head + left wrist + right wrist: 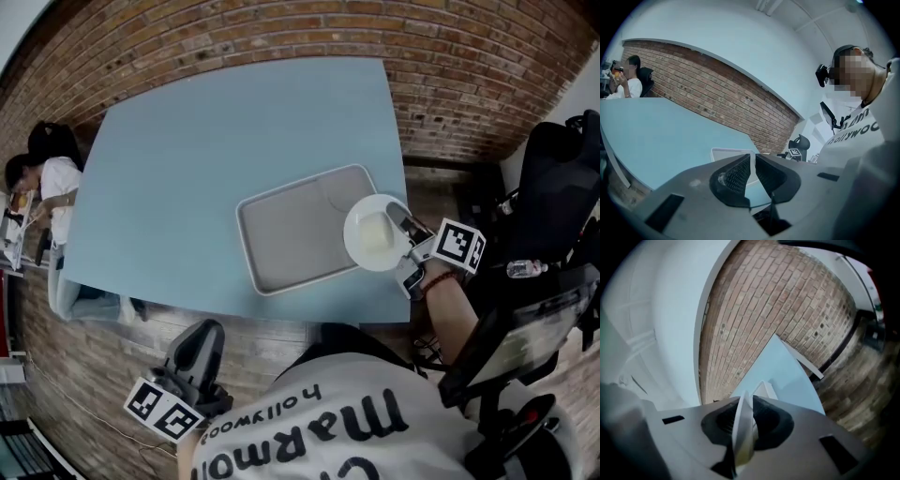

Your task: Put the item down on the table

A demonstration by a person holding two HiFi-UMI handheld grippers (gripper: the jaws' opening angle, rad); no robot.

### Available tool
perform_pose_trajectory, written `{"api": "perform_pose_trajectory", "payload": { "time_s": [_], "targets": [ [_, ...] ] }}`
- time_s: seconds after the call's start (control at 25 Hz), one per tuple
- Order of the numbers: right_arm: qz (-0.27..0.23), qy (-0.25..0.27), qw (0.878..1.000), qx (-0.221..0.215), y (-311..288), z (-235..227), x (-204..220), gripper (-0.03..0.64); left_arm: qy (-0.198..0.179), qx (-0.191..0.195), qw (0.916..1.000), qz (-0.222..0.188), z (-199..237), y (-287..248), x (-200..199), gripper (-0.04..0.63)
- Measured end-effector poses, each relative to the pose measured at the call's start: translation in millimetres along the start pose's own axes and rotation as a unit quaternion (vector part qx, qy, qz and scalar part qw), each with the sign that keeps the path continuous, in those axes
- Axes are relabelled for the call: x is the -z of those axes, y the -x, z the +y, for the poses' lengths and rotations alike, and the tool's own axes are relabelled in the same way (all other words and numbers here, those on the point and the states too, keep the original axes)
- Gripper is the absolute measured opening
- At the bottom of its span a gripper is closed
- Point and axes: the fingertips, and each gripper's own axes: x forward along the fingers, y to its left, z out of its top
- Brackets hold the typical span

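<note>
Head view: the right gripper (410, 246) holds a round white plate (375, 234) face-up over the gray tray's (281, 234) right corner on the blue table (206, 159). Left gripper view: the left gripper (753, 161) has jaws nearly together, empty. Right gripper view: jaws clamp the plate's rim, seen edge-on.

Glossy plate (375, 234), matt tray (281, 246), rough brick wall (469, 75).
</note>
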Motion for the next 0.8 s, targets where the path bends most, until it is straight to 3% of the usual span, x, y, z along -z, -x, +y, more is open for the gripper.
{"api": "perform_pose_trajectory", "payload": {
  "time_s": [0.2, 0.32, 0.4, 0.8],
  "targets": [
    [0.022, 0.095, 0.994, 0.043, -4, -2, 1, 0.038, 0.001, 0.003, 1.0, 0.0, 0, -3, 2, 0.04],
    [0.036, 0.182, 0.98, 0.077, -7, -10, 0, 0.04, -0.003, 0.009, 1.0, -0.002, -2, -7, 0, 0.04],
    [0.043, 0.214, 0.972, 0.088, -8, -16, 1, 0.04, -0.006, 0.011, 0.9999, -0.003, -3, -8, -1, 0.04],
    [0.057, 0.235, 0.968, 0.061, -15, -23, 1, 0.044, -0.011, 0.022, 0.9997, -0.007, -6, -14, -3, 0.04]
  ]
}}
